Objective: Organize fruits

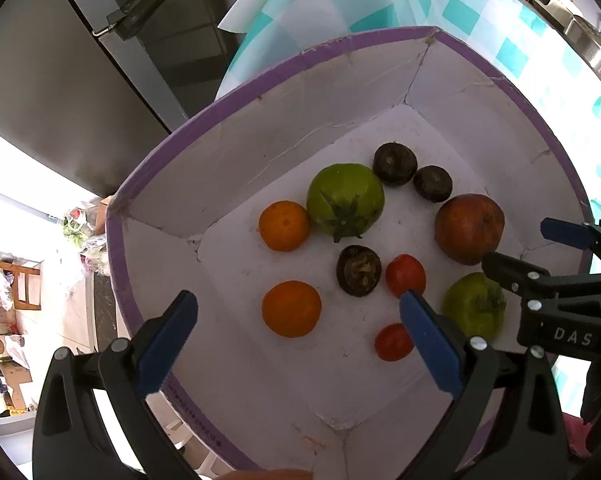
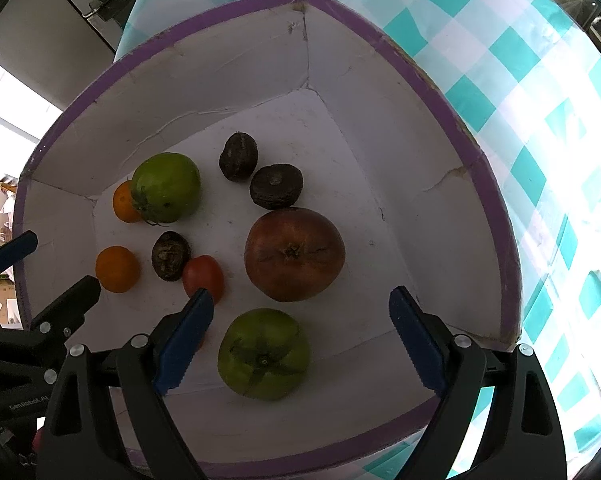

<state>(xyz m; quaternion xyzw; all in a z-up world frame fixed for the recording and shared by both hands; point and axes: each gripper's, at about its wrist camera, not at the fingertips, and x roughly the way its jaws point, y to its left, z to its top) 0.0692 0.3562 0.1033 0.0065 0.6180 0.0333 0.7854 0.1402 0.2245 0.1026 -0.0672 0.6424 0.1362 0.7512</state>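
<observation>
On the checked worktop [image 2: 540, 128] sits a white box [image 2: 440, 92] with a purple rim, holding all the fruit. Near its far wall lie a green fruit [image 1: 345, 199], an orange [image 1: 284, 225] touching it, and two dark fruits [image 1: 394, 163]. A brown-red apple [image 2: 294, 254] rests mid-floor; a second green fruit [image 2: 263, 354] lies by the near wall. Both the left gripper [image 1: 300, 340] and right gripper [image 2: 300, 346] hover above the box, spread wide, grasping nothing.
</observation>
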